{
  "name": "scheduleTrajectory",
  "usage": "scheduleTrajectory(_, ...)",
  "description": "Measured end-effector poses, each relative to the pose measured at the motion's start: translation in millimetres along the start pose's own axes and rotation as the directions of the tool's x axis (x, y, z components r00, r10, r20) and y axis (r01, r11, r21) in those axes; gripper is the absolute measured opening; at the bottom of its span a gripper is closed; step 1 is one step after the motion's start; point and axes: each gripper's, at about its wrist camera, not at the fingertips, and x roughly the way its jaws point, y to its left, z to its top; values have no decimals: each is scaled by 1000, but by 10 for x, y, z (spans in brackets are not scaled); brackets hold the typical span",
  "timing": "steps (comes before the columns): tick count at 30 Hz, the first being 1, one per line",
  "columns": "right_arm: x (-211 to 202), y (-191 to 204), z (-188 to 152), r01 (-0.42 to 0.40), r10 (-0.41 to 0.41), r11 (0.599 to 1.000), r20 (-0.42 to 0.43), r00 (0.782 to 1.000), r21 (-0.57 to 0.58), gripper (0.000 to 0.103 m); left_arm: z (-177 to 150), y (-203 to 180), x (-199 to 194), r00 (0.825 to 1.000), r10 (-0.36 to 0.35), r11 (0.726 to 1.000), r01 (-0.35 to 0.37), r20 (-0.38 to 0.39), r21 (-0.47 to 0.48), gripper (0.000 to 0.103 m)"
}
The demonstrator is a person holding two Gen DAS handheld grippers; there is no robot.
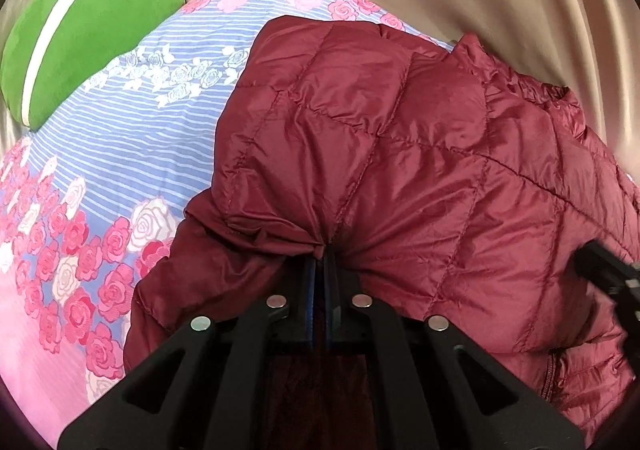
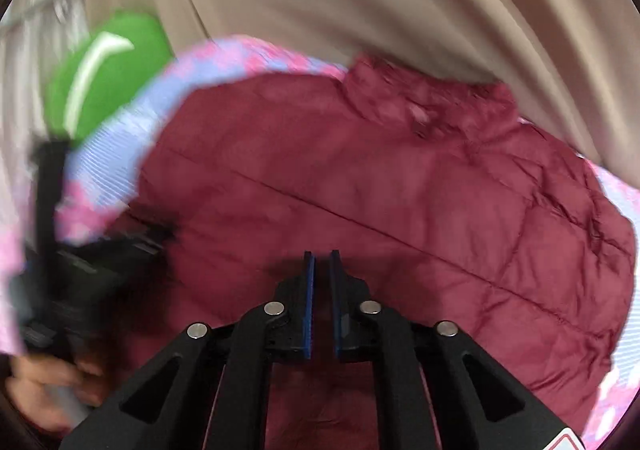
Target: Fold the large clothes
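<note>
Quilted maroon jacket bunches where left fingers clamp it; right fingers nearly together, empty.

Left tool clamped, right tool near-closed

A dark red quilted puffer jacket lies spread and rumpled just ahead of the left hand-held gripper, a fold bunched between its pads, collar at the far right edge.
</note>
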Motion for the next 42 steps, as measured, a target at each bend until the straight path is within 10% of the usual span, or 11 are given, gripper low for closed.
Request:
scheduleTrajectory(9,-730,-2038,-553,169,-196,890,20,980,422,11,-2,-7,4,1000,1,1000,-1,-4,11,5)
scheduleTrajectory(14,-928,-1986,-701,17,-58,894,77,995,448,37,1,-34,7,1000,17,1000,-17,-2,26,4)
scheduleTrajectory(17,-625,-1832,-650,26,-37,911,18,999,412,36,7,-19,13,1000,10,1000,-10,-2,19,4)
scheduleTrajectory(20,-526,-1700,-505,79,-90,919,11,996,385,4,5,14,13,1000,-2,1000,2,-1,5,4)
scheduleTrajectory(24,-979,-1638,-305,20,-121,921,236,964,390,3,-3,-13,19,1000,11,1000,-11,0,22,7)
scheduleTrajectory(29,-111,-1881,-478,118,-121,907,-20,992,405,2,1,-75,34,1000,25,998,-25,-4,56,9)
scheduleTrajectory(38,-964,-1745,-631,97,-137,903,67,988,419,25,-8,39,-41,1000,-29,999,29,-5,23,11)
scheduleTrajectory(42,-1556,-1692,-1204,93,-124,919,55,991,384,47,-167,269,-493,995,-104,993,104,-4,51,68)
